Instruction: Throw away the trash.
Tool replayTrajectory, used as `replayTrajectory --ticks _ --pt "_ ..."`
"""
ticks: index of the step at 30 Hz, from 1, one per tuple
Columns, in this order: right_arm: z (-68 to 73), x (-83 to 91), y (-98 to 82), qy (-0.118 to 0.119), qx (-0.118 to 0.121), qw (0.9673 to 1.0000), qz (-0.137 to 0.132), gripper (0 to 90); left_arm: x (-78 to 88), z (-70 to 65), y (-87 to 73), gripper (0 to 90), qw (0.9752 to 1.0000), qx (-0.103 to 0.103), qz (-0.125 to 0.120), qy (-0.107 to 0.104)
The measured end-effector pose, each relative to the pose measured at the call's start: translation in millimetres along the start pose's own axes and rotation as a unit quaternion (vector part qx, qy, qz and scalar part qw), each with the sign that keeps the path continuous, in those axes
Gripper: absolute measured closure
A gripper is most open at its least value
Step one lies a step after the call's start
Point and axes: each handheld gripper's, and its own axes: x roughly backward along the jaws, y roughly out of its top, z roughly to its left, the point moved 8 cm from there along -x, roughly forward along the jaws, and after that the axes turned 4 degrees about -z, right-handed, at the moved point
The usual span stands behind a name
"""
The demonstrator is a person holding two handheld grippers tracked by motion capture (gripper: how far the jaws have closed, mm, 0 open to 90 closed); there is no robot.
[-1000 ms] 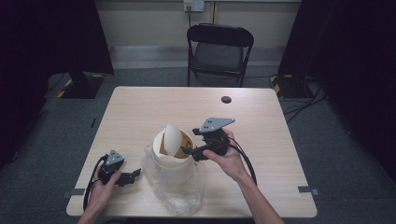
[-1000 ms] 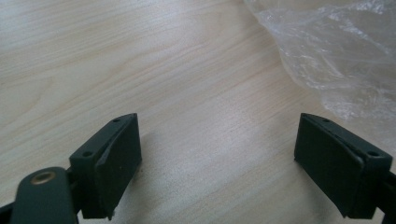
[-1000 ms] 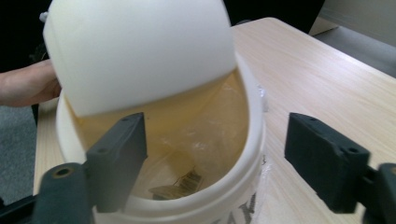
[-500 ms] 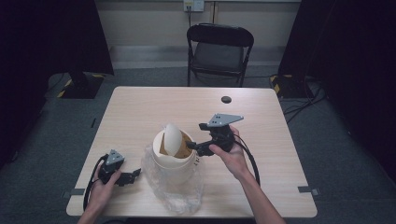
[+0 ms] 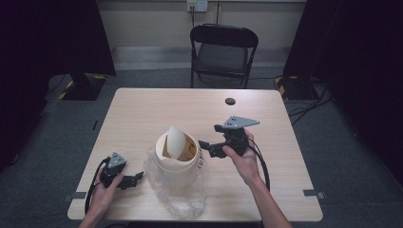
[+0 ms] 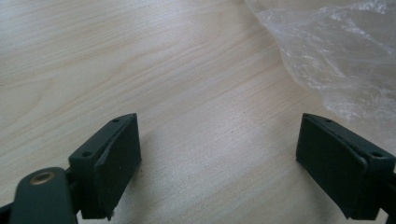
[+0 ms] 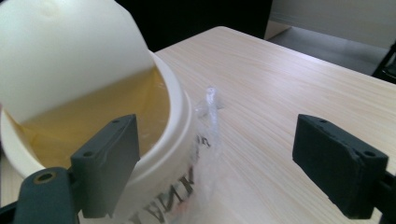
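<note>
Cream tub (image 5: 177,154) stands upright mid-tabletop (image 5: 142,114) on a plastic bag (image 5: 183,202), lid (image 5: 174,141) tilted in its mouth. Right gripper (image 5: 205,146), fingers spread & empty, sits just beside tub rim, nearer. Left gripper (image 5: 135,177), also spread, rests by bag's edge.

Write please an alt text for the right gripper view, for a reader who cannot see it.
An open right gripper faces a cream tub whose peeled lid stands up above yellowish contents. Clear plastic film clings to the tub's side, and the light wooden table stretches beyond.
</note>
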Motion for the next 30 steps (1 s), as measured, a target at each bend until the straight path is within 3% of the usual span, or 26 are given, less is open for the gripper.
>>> replayTrajectory --ticks 8,15,22,30 --pt "-16.5 13.8 -10.7 -0.031 -0.018 0.9994 0.003 14.5 0.0 0.0 0.0 13.4 1.0000 0.000 0.000 0.000" --pt "-23.4 27.8 -16.9 -0.044 -0.030 0.9986 0.006 14.5 -0.1 -0.3 0.0 13.5 1.0000 0.002 0.000 -0.001" --pt "-41.1 51.2 -28.4 -0.081 -0.052 0.9954 0.007 14.5 0.0 0.0 0.0 13.4 1.0000 0.000 0.000 0.000" --pt "-55.0 71.9 -45.0 -0.114 -0.059 0.9916 0.009 14.5 2.1 1.0 -1.5 14.0 1.0000 -0.001 0.000 -0.001"
